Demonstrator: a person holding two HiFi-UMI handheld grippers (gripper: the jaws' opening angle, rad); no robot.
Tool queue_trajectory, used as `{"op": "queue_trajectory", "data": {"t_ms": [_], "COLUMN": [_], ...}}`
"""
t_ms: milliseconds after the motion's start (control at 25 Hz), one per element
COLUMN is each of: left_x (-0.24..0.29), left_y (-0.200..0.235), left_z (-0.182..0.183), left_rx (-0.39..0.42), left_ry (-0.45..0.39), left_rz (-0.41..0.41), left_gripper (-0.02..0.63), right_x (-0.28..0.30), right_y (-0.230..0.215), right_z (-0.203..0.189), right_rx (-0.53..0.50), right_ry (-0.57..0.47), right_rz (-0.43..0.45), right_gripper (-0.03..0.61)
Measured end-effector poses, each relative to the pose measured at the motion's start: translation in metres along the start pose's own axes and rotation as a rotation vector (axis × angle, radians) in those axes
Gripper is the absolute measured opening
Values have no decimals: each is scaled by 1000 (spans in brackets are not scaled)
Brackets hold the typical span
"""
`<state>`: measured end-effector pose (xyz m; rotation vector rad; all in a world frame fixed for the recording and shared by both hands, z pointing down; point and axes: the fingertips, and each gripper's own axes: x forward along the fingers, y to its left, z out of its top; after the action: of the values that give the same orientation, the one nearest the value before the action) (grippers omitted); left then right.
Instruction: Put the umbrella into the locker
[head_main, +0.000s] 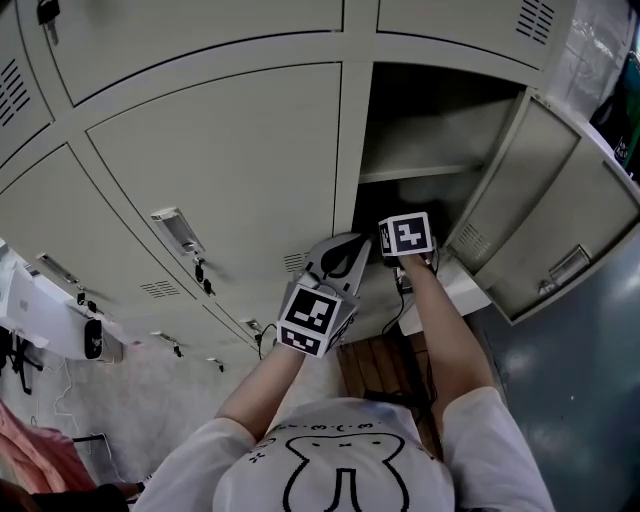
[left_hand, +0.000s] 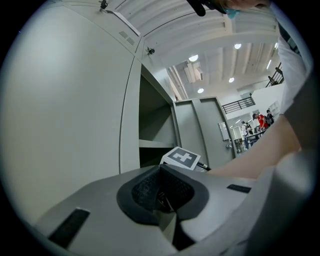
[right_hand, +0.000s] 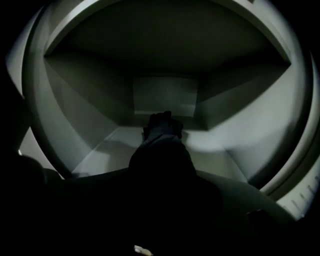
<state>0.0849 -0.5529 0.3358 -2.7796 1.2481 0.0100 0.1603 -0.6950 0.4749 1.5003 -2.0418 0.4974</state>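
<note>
The open locker (head_main: 400, 205) sits right of centre, its door (head_main: 545, 215) swung out to the right, with a shelf (head_main: 415, 172) inside. My right gripper reaches into the lower compartment, and only its marker cube (head_main: 405, 235) shows from above. In the right gripper view a dark folded umbrella (right_hand: 162, 145) runs from my right gripper (right_hand: 162, 172) toward the compartment's back wall (right_hand: 165, 95). The jaws lie in deep shadow around it. My left gripper (head_main: 348, 243) hangs just left of the opening, its jaws together with nothing in them (left_hand: 165, 187).
Closed locker doors (head_main: 215, 170) with handles fill the left. The open door stands close by my right arm. A wooden slatted stool (head_main: 378, 365) is below the lockers. A white box (head_main: 45, 315) sits at far left. Distant people (left_hand: 260, 122) show in the left gripper view.
</note>
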Motion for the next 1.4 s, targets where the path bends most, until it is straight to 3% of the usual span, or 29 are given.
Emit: {"op": "queue_trajectory", "data": {"t_ms": [360, 560, 680, 1200, 1280, 1400], "left_x": [1, -4, -5, -7, -9, -14], "left_y": [-6, -8, -10, -30, -35, -41], "left_z": [2, 0, 0, 6, 8, 9], "left_rx": [3, 4, -6, -37, -36, -45], "left_ry": [-1, 14, 12, -21, -27, -32], "left_rz": [-4, -3, -3, 17, 26, 43], "left_gripper": [18, 18, 17, 17, 18, 17], "right_x": [2, -4, -14, -111, -128, -154], "right_y": [-3, -15, -13, 19, 20, 20], "right_z": [-4, -6, -4, 9, 8, 7], "right_rx": [35, 52, 72, -14, -37, -30], "right_ry": [45, -4, -66, -353, -390, -459], "right_rz": [10, 7, 28, 130, 112, 67], "right_gripper": [259, 402, 403, 388, 285, -8]}}
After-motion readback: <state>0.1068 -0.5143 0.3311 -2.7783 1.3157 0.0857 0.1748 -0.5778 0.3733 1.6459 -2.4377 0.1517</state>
